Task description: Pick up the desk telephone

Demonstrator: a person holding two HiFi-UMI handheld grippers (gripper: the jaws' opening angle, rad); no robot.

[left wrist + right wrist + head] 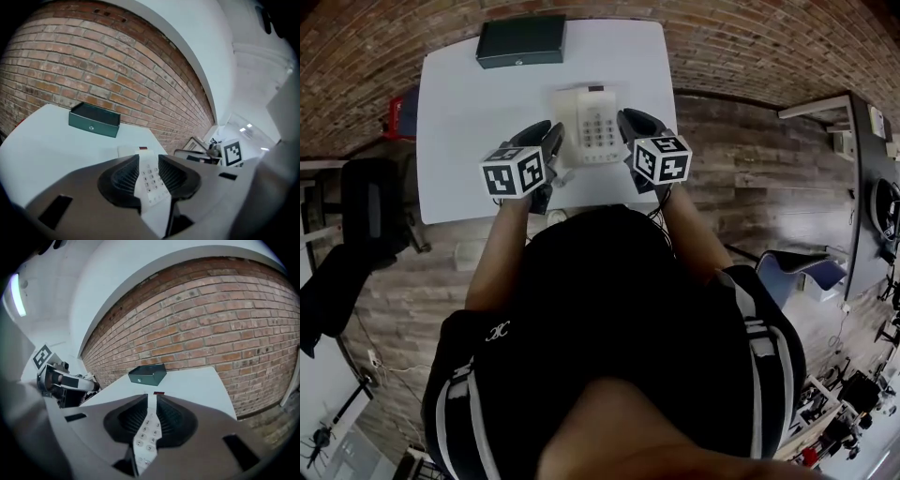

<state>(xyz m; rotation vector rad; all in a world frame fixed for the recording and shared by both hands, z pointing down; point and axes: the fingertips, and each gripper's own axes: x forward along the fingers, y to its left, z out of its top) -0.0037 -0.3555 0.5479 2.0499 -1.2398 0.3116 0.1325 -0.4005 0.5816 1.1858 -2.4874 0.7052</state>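
Observation:
A cream desk telephone (pixel 589 124) with a grey keypad lies on the white table (pixel 459 112), near its front edge. My left gripper (pixel 549 139) hovers just left of the phone and my right gripper (pixel 630 124) just right of it, both a little above the table. In the left gripper view the jaws (pixel 149 161) stand apart, with the keypad (pixel 151 180) showing through the gap farther ahead. The right gripper (pixel 152 401) shows only a narrow gap, and the keypad (pixel 148 430) is seen through it. Nothing is held.
A dark green box (pixel 522 42) (pixel 93 120) (pixel 147 373) lies at the table's far edge against the brick wall. A black chair (pixel 370 202) stands left of the table. Desks and chairs (pixel 806 272) stand at the right on the wooden floor.

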